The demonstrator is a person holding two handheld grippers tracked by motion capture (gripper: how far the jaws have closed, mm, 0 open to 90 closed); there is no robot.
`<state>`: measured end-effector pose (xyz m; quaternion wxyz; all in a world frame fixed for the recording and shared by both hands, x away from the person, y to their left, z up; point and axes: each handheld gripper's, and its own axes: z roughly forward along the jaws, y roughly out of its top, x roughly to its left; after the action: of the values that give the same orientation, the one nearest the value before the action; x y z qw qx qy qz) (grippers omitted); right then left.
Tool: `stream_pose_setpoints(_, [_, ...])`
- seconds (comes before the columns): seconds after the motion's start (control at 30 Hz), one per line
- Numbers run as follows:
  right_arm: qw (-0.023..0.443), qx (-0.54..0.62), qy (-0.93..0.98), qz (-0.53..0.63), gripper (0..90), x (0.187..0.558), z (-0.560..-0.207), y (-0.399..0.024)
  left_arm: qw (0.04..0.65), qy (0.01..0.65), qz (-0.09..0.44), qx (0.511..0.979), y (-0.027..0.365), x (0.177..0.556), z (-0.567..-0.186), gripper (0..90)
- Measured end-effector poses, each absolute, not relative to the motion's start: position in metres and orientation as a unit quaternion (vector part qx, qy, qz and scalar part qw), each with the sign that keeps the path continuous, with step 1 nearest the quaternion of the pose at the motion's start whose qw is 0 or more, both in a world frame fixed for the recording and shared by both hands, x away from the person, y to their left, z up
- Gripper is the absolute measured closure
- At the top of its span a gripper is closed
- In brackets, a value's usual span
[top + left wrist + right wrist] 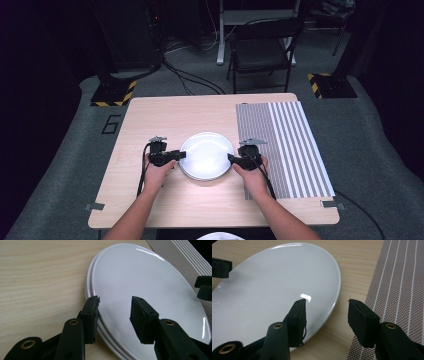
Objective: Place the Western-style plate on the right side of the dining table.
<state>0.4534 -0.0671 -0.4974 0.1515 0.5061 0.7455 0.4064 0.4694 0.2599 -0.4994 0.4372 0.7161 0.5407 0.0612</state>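
Left gripper [181, 155] and right gripper [230, 158], both wide open and gripping nothing, flank the stacked white plates [206, 155] on the wooden table [150, 115]

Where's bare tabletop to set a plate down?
Bare wood lies left of the plates and along the table's far edge. The striped mat is bare too. The centre is crowded: left gripper and right gripper flank the plates.

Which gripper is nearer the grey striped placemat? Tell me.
Right. The right gripper sits between the white round plates and the grey striped placemat, beside its edge; the left gripper is across the plates.
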Motion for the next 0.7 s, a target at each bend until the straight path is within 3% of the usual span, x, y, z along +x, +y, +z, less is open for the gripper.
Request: stream_pose_setpoints(0.7, [0.121, 0.535, 0.734, 0.401, 50.6, 0.459, -0.511, -0.053, 0.437, 0.541, 0.061, 0.716, 0.258, 0.468, -0.499, 57.2])
